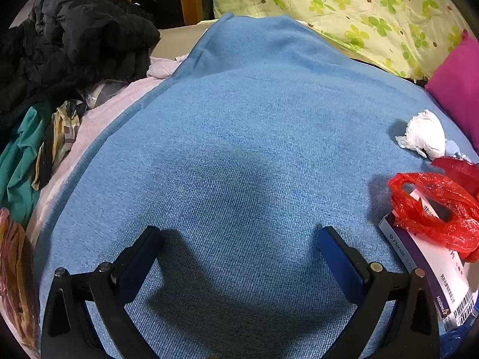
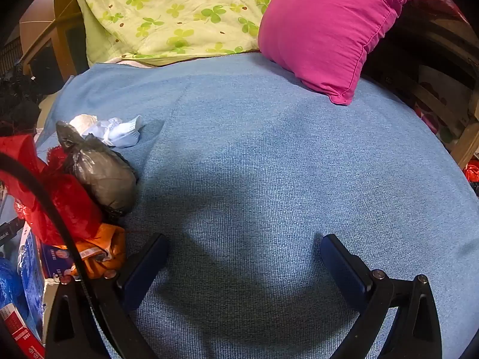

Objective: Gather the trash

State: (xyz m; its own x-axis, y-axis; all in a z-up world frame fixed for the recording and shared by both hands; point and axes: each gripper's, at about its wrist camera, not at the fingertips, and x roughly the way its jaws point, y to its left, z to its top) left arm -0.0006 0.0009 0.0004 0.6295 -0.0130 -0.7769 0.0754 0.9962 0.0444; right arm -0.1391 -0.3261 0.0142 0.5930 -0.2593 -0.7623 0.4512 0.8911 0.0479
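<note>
Hovering over blue blanket [image 1: 239, 149], jaws apart.

"Pendil" and "AstraZeneca" on the white-and-purple medicine box [image 1: 431, 266]; other print too small.

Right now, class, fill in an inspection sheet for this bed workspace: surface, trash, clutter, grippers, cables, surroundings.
Surface: blue woven blanket, bare in the middle.
Job's things: crumpled white tissue wad; red plastic bag lying over a white and purple medicine box; knotted grey plastic bag; orange wrapper.
Clutter: dark clothes heap.
Grippers: left gripper and right gripper open, empty.
Cables: black cable.
Surroundings: magenta pillow, green clover-print quilt.
</note>
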